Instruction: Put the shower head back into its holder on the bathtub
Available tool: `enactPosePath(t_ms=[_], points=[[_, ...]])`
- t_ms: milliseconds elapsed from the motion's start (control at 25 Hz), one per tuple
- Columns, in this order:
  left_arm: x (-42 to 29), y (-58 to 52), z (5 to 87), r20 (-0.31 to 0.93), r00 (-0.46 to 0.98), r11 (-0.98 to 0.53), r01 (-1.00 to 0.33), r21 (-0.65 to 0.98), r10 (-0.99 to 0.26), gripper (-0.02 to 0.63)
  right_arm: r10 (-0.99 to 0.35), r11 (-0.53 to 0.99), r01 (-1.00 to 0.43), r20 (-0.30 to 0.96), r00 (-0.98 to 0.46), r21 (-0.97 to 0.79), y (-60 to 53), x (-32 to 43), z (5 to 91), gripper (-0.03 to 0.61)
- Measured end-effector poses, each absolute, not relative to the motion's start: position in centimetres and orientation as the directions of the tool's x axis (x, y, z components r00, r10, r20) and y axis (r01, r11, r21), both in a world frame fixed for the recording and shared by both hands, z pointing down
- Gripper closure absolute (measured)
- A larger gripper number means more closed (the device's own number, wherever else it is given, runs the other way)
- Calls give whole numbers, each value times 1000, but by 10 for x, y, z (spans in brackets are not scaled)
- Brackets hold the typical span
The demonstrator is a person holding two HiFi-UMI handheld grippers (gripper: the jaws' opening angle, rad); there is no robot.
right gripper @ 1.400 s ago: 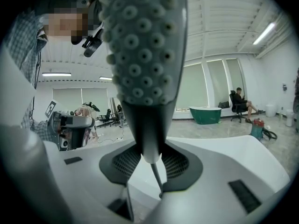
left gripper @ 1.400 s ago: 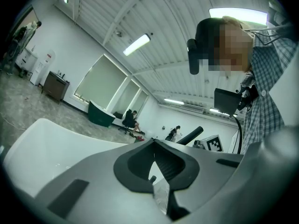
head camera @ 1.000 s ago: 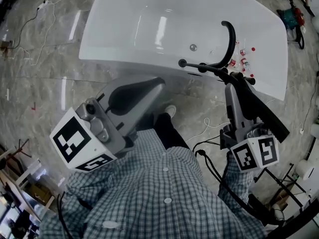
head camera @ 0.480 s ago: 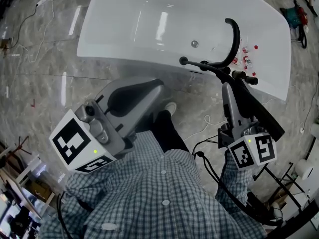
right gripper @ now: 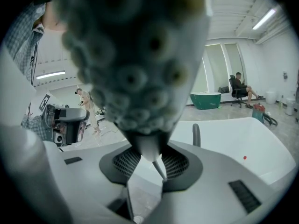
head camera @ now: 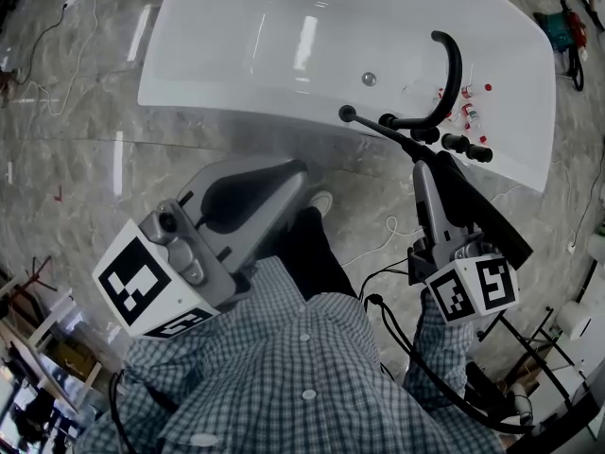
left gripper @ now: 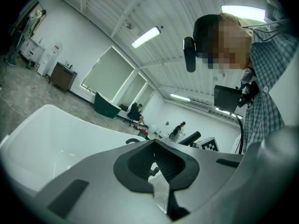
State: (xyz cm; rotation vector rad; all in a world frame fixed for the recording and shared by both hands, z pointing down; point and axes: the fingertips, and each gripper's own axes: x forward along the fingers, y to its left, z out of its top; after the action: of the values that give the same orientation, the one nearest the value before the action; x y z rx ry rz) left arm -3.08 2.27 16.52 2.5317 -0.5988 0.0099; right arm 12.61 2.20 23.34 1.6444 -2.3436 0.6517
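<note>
Holding the black handheld shower head (head camera: 487, 218) in the right gripper (head camera: 423, 159): jaws clamped on its narrow handle, nozzle face right up against that gripper's camera. Thin handle end reaches over the near rim of the white bathtub (head camera: 284, 36), near the black curved spout (head camera: 456, 69). Left gripper (head camera: 301, 170) has its jaws together and empty, over the grey marble floor (head camera: 76, 112) beside the tub.
</note>
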Motion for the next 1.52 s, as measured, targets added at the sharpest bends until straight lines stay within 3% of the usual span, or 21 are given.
enactPosePath(t_ms=[1520], points=[[-17,-12,257,208,886,-709,-458,536,-414,604,-778,256,-923,506,-374,-289,-19,137,344,443]])
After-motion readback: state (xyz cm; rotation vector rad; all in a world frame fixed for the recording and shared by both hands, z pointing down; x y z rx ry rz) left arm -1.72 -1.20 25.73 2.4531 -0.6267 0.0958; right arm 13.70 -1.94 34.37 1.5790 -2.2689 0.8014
